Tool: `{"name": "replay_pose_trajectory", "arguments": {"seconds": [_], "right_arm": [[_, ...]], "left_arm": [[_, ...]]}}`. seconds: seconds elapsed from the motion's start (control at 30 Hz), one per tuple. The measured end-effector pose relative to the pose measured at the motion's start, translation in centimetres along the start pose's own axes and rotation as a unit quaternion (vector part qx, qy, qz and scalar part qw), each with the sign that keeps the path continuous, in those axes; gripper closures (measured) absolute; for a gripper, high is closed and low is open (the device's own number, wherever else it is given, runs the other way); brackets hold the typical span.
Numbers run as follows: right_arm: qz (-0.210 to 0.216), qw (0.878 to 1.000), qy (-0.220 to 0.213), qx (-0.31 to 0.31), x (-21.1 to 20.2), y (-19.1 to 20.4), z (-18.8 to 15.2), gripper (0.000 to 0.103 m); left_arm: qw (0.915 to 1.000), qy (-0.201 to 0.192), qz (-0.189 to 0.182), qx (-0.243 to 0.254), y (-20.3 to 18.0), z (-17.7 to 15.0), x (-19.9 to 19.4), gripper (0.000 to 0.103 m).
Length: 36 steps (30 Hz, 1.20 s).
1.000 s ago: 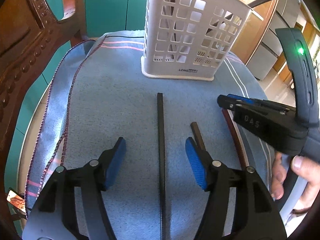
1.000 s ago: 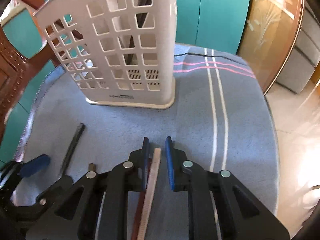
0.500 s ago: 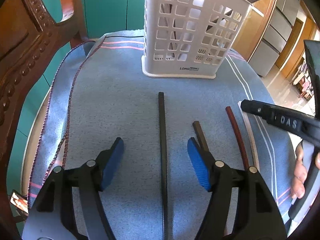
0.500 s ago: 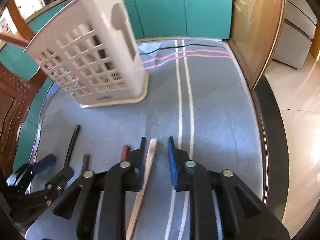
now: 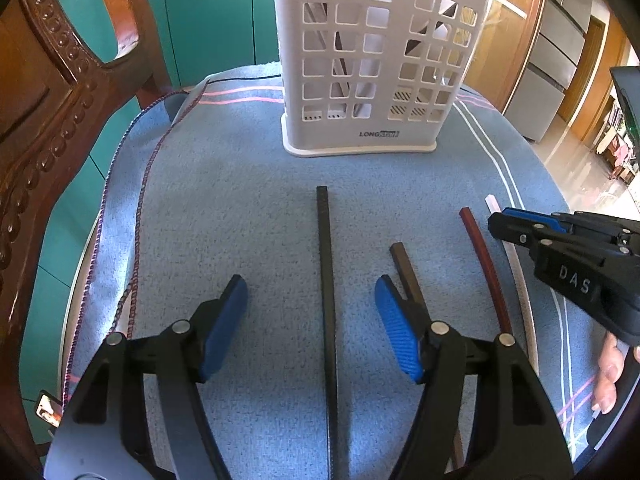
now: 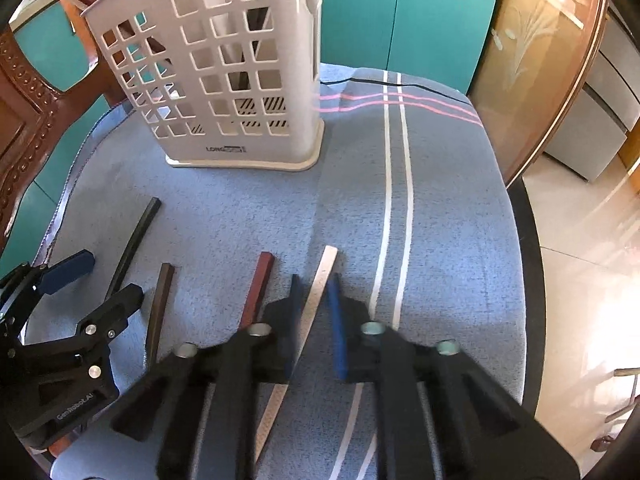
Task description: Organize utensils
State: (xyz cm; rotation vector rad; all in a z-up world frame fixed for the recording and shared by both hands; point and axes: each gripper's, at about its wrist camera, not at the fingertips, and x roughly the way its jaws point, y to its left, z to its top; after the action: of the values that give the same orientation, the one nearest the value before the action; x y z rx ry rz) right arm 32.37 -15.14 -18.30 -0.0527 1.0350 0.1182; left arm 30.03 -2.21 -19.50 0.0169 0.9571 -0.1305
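Note:
Several chopstick-like sticks lie on the blue cloth: a black one [image 5: 326,280], a dark brown one [image 5: 406,270], a red-brown one [image 5: 482,264] and a pale one [image 6: 316,300]. A white slotted utensil basket [image 5: 376,64] stands upright behind them, with a few sticks inside. My left gripper [image 5: 310,304] is open, its pads on either side of the black stick. My right gripper [image 6: 316,312] is narrowly open, its pads straddling the pale stick, which lies on the cloth. The right gripper also shows in the left wrist view [image 5: 520,224].
A carved wooden chair [image 5: 60,100] stands close at the table's left edge. The round table's rim [image 6: 528,264] drops to the floor at the right. Teal cabinets are behind the basket [image 6: 224,68].
My right gripper drew back from the basket, then came down over the pale stick. The left gripper stayed open over the black stick.

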Motion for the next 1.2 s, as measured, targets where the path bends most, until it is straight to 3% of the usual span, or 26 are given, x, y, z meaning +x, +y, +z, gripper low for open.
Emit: {"name": "replay_pose_trajectory", "arguments": {"seconds": [0.2,0.23,0.4,0.47,0.63,0.77,1.0,1.2], "right_arm": [[-0.005,1.000,0.003,0.014,0.3,-1.7,0.2,0.091],[-0.007,1.000,0.003,0.010,0.3,-1.7,0.2,0.091],[-0.016,1.000,0.000,0.001,0.8,-1.6,0.2,0.090],[-0.016,1.000,0.000,0.002,0.9,-1.4,0.2,0.090],[-0.017,1.000,-0.002,0.001,0.9,-1.1,0.2,0.090],[-0.017,1.000,-0.001,0.000,0.9,-1.1,0.2,0.088],[0.014,1.000,0.007,0.022,0.7,-1.7,0.6,0.083],[0.021,0.999,0.019,0.016,0.5,-2.0,0.2,0.081]], "left_arm": [[1.0000,0.002,0.001,-0.001,0.2,0.0,0.0,0.036],[1.0000,0.002,0.004,-0.001,0.2,0.0,0.0,0.040],[0.9999,0.002,0.011,-0.004,0.4,0.1,-0.4,0.072],[0.9999,0.004,0.011,-0.005,0.4,0.1,-0.5,0.094],[0.9997,0.021,0.010,0.001,0.0,-0.7,-1.3,0.096],[0.9993,0.035,-0.015,0.003,-0.6,-1.5,-2.0,0.096],[0.9968,0.037,-0.052,-0.048,1.3,-0.6,-1.0,0.094],[0.9962,0.031,-0.061,-0.054,1.8,0.4,-0.1,0.093]]}}
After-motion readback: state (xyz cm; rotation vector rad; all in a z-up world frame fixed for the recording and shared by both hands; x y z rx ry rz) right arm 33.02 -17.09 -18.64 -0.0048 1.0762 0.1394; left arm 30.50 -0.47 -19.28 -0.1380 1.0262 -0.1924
